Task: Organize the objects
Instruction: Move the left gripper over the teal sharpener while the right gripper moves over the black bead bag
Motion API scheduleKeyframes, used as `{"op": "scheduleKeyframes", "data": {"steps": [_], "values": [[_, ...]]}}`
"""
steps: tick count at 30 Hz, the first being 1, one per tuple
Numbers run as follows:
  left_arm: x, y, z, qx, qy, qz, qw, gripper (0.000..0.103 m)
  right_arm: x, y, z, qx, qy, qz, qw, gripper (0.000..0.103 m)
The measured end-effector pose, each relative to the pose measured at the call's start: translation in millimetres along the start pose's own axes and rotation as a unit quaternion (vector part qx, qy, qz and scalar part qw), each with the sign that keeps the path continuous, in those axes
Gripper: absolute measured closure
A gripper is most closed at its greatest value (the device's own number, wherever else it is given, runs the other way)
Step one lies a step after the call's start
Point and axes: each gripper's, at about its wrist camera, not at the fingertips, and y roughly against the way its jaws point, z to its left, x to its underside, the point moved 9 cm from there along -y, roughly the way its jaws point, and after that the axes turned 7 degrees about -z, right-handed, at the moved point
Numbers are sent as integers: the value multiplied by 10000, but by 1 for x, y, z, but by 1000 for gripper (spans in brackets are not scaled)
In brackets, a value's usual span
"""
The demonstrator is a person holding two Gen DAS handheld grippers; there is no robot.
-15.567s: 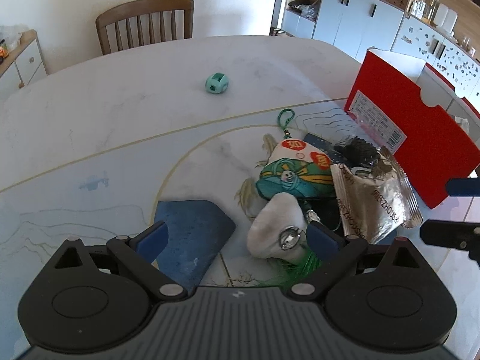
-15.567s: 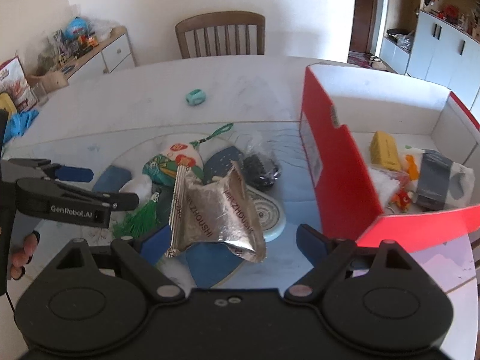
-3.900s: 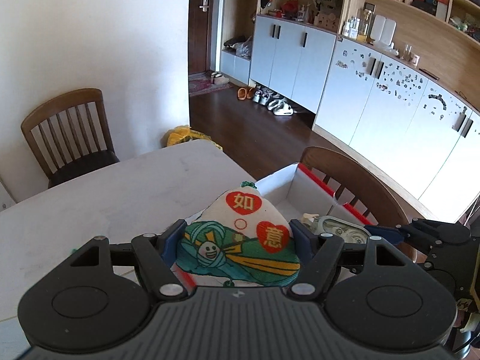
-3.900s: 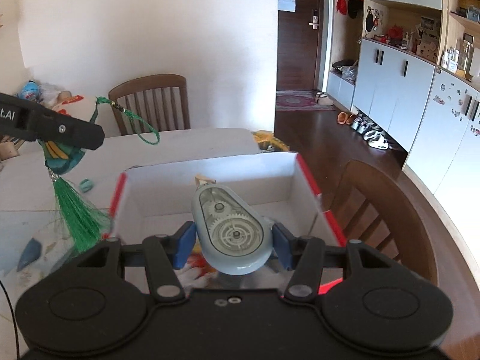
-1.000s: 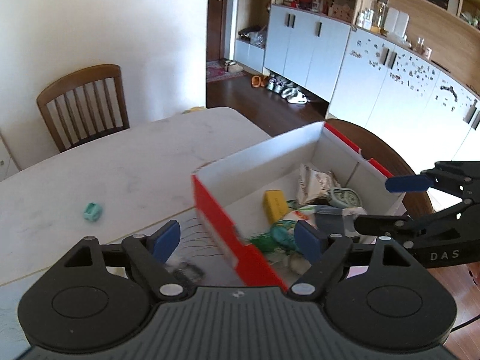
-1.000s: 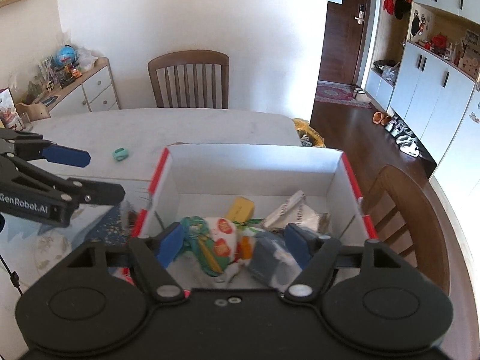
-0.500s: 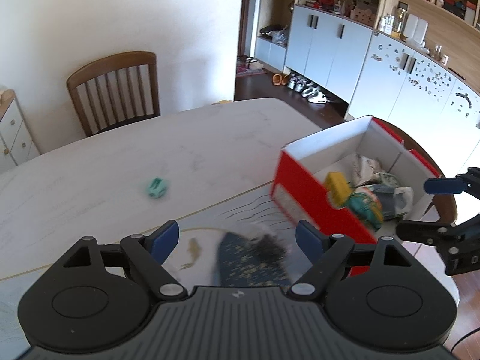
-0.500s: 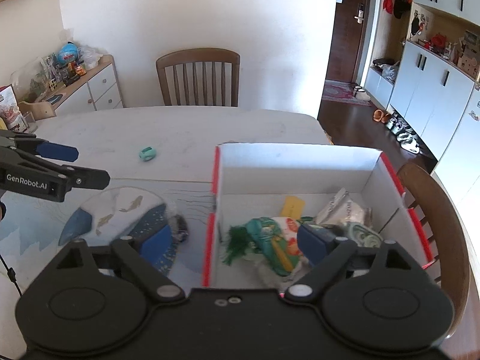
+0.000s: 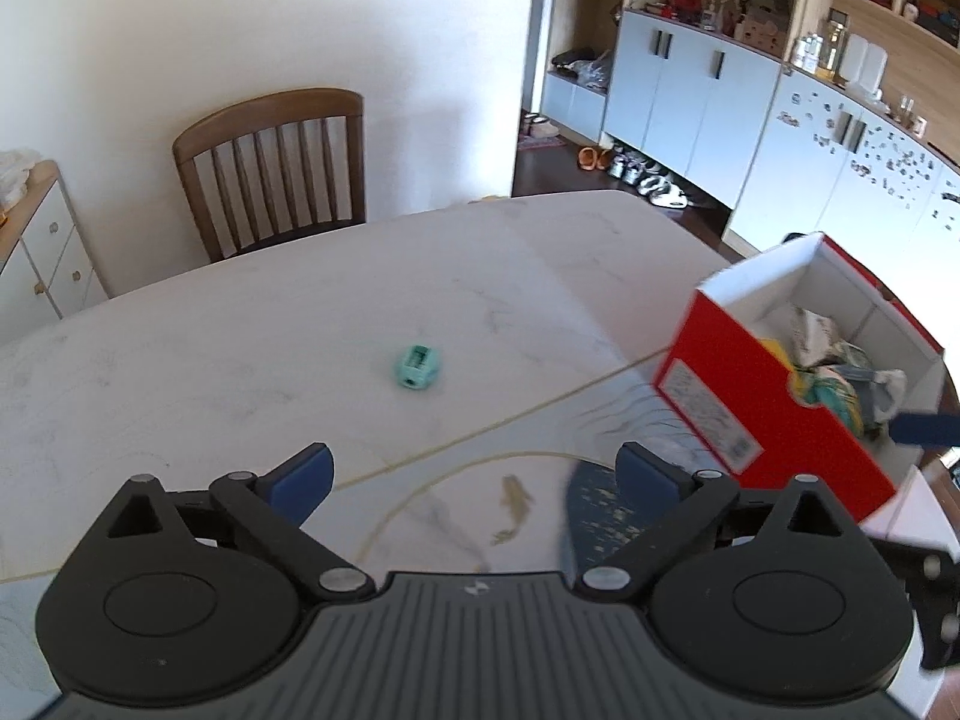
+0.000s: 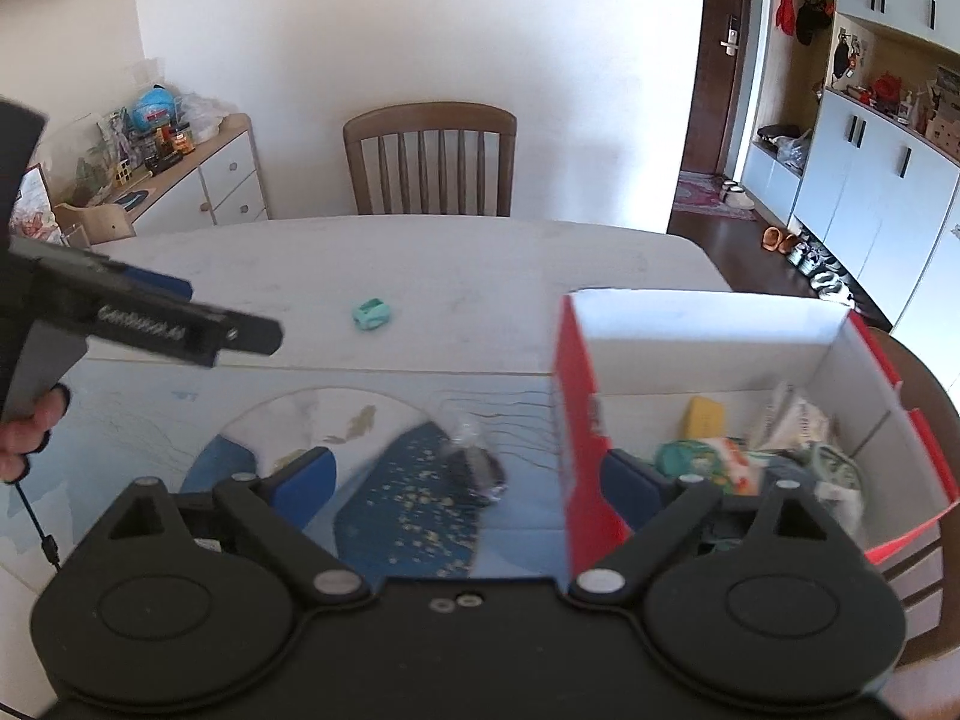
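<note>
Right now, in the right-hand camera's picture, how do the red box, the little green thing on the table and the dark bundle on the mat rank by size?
1. Red box, largest by far.
2. Dark bundle, blurred and nearer the camera.
3. Little green thing; it lies farther away, so its gap to the bundle is unsure.

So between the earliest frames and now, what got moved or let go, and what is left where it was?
The embroidered pouch and foil packet went from the mat into the red box. The left gripper and right gripper have just been opening and hold nothing. The teal sharpener stayed put on the table; a dark bagged item remains on the mat.
</note>
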Motion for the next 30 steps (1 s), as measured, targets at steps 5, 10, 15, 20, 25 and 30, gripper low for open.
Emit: {"op": "scheduleKeyframes", "data": {"steps": [5, 10, 15, 20, 25, 30], "values": [[-5, -28, 20, -121, 72, -9, 9999, 2, 5, -24, 11, 166, -8, -23, 9999, 9], [-7, -62, 31, -279, 17, 20, 9996, 2, 15, -49, 11, 437, -231, 45, 9988, 9], [-5, -92, 34, -354, -152, 62, 9992, 2, 28, -70, 12, 690, -426, 116, 9966, 9], [-3, -116, 32, -331, -219, 120, 9991, 2, 35, -88, 10, 925, -502, 163, 9943, 10], [-6, -139, 33, -287, -94, 157, 9994, 2, 36, -105, 12, 1217, -310, 126, 9920, 10], [-1, -161, 32, -335, -169, 237, 9990, 2, 42, -121, 10, 1277, -432, 237, 9906, 11]]}}
